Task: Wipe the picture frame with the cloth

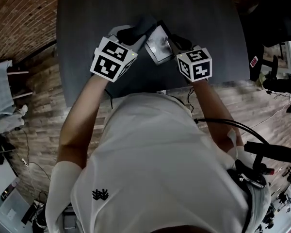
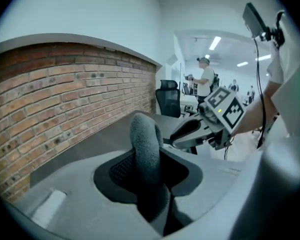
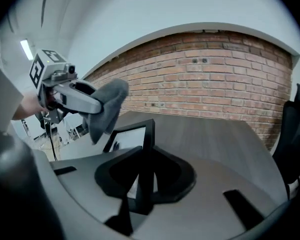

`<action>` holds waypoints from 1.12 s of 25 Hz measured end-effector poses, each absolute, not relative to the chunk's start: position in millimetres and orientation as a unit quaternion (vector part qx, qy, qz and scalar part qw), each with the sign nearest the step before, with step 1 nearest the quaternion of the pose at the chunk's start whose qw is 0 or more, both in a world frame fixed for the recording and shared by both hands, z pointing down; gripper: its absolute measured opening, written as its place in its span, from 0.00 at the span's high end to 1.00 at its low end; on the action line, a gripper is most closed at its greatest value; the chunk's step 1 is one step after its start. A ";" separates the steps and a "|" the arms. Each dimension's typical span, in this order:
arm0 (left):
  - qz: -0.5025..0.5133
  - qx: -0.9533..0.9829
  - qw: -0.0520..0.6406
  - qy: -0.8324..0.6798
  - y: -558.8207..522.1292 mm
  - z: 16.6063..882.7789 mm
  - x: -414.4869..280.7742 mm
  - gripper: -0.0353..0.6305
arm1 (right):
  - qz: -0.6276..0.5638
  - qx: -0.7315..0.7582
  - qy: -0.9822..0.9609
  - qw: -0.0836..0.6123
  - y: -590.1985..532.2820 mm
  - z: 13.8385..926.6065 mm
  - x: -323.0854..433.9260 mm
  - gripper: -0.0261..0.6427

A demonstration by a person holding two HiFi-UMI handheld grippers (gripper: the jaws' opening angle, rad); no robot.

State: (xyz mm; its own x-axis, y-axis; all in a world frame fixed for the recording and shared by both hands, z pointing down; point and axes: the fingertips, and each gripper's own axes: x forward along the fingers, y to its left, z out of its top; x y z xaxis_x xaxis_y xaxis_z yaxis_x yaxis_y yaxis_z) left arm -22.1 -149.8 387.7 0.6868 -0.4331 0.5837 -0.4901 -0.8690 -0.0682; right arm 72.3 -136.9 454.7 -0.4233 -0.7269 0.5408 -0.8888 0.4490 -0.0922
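A black picture frame [image 1: 158, 43] with a shiny pane hangs above the dark table [image 1: 208, 18], and my right gripper [image 1: 172, 39] is shut on its right edge. In the right gripper view the frame [image 3: 142, 154] stands edge-on between the jaws. My left gripper [image 1: 138, 33] is shut on a grey cloth [image 2: 147, 159], which bulges up out of the jaws. The cloth [image 3: 107, 109] hangs just left of the frame's top, close to it; whether they touch I cannot tell. The right gripper [image 2: 190, 131] shows in the left gripper view beyond the cloth.
A brick wall [image 3: 215, 79] runs behind the table. A black office chair [image 1: 276, 18] stands at the table's right, another chair [image 2: 168, 96] at its far end. Cables [image 1: 233, 125] hang by my right side. A person [image 2: 206, 81] stands far off in the room.
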 end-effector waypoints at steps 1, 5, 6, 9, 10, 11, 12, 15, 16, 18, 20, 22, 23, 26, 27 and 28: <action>0.326 0.912 0.032 -0.245 -152.0 392.4 -18.1 0.76 | 0.177 0.492 -0.822 0.223 -134.7 450.5 69.5 0.86; 0.391 0.894 -0.002 -0.218 -146.7 409.4 -8.4 0.76 | 0.148 0.498 -0.819 0.242 -127.4 439.1 61.1 0.86; 0.399 0.892 -0.005 -0.210 -141.0 412.1 -4.8 0.76 | 0.146 0.500 -0.819 0.242 -124.3 437.6 61.8 0.86; 0.411 0.893 -0.011 -0.185 -121.4 417.4 5.4 0.76 | 0.148 0.506 -0.817 0.235 -120.0 435.2 66.7 0.86; 0.414 0.893 -0.015 -0.177 -115.0 419.2 8.2 0.76 | 0.149 0.508 -0.816 0.233 -120.4 435.2 68.4 0.86; 0.417 0.892 -0.019 -0.170 -108.7 421.3 10.5 0.76 | 0.150 0.509 -0.815 0.231 -120.7 435.5 70.0 0.86; 0.421 0.892 -0.024 -0.165 -102.8 423.4 12.4 0.76 | 0.152 0.510 -0.814 0.231 -120.8 436.0 71.4 0.86; 0.425 0.892 -0.028 -0.151 -85.3 425.1 16.2 0.76 | 0.151 0.511 -0.815 0.230 -120.9 436.1 74.7 0.86; 0.423 0.894 -0.029 -0.146 -79.6 423.8 16.8 0.76 | 0.150 0.511 -0.815 0.229 -120.9 436.0 75.8 0.86; 0.418 0.896 -0.029 -0.146 -74.7 419.5 13.8 0.76 | 0.149 0.511 -0.816 0.226 -122.0 435.7 77.9 0.86; 0.417 0.893 -0.027 -0.165 -84.6 415.2 1.3 0.76 | 0.149 0.509 -0.817 0.225 -125.0 435.4 77.3 0.86; 0.425 0.883 -0.026 -0.198 -103.1 412.6 -17.6 0.76 | 0.147 0.505 -0.820 0.225 -126.7 434.5 73.9 0.86; 0.431 0.876 -0.026 -0.214 -111.9 411.9 -26.8 0.76 | 0.145 0.502 -0.822 0.225 -126.6 434.1 71.8 0.86; 0.453 0.857 -0.036 -0.243 -126.4 412.7 -41.9 0.76 | 0.139 0.493 -0.829 0.224 -126.1 432.7 66.5 0.86; 0.460 0.853 -0.039 -0.243 -125.4 414.7 -41.7 0.76 | 0.138 0.491 -0.831 0.223 -126.5 432.3 65.0 0.86; 0.466 0.851 -0.041 -0.240 -121.7 417.7 -39.1 0.76 | 0.137 0.488 -0.833 0.221 -127.1 432.1 64.1 0.86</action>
State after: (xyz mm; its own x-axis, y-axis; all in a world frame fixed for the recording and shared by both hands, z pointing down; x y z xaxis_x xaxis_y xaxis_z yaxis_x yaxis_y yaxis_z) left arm -39.1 -121.7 417.7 0.4514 -0.4456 0.7731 -0.3697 -0.8819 -0.2924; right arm 64.1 -127.1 432.1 -0.4256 -0.7528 0.5022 -0.8740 0.4857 -0.0127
